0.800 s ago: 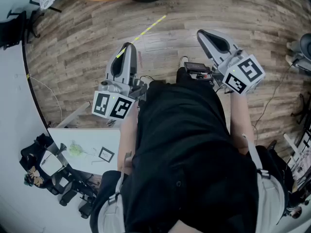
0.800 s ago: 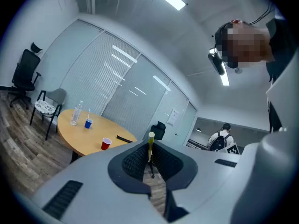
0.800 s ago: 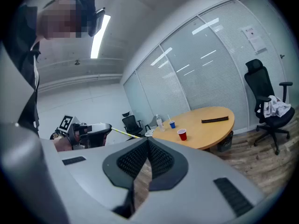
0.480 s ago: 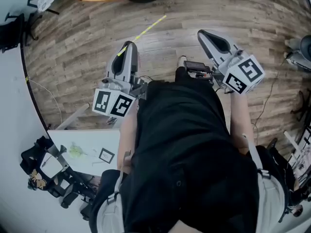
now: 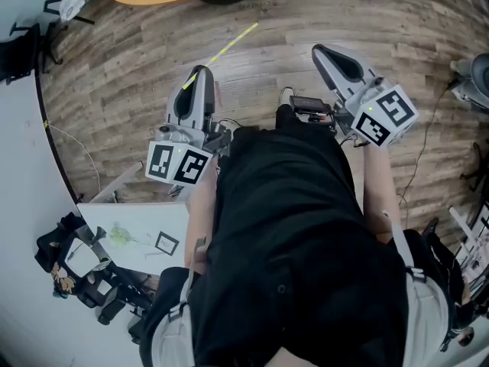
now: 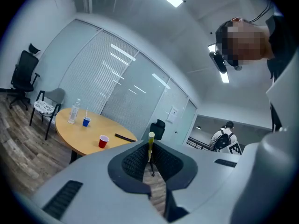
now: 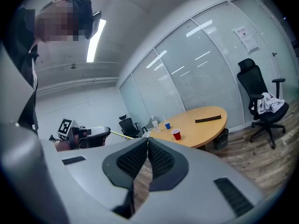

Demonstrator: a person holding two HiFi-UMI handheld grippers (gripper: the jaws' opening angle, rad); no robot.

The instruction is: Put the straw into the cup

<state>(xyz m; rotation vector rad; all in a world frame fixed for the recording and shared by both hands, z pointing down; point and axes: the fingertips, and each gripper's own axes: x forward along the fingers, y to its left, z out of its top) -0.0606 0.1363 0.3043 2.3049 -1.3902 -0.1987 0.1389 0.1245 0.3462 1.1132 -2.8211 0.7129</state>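
Note:
My left gripper (image 5: 200,73) is shut on a yellow straw (image 5: 229,44) that sticks out forward over the wooden floor. In the left gripper view the straw (image 6: 151,146) stands pinched between the jaws. A red cup (image 6: 103,141) stands on the round wooden table (image 6: 74,132) far ahead, and it also shows in the right gripper view as the red cup (image 7: 176,134). My right gripper (image 5: 319,50) is shut with nothing in it, its jaw tips touching. Both grippers are held in front of the person's body, well short of the table.
On the table (image 7: 205,120) also stand a blue cup (image 7: 167,125) with a straw in it, a clear bottle (image 7: 153,123) and a flat black object (image 7: 208,119). A black office chair (image 7: 261,101) stands right of the table. A white desk (image 5: 130,232) lies at my lower left.
The head view has shifted very slightly; both grippers and the straw keep the same pose.

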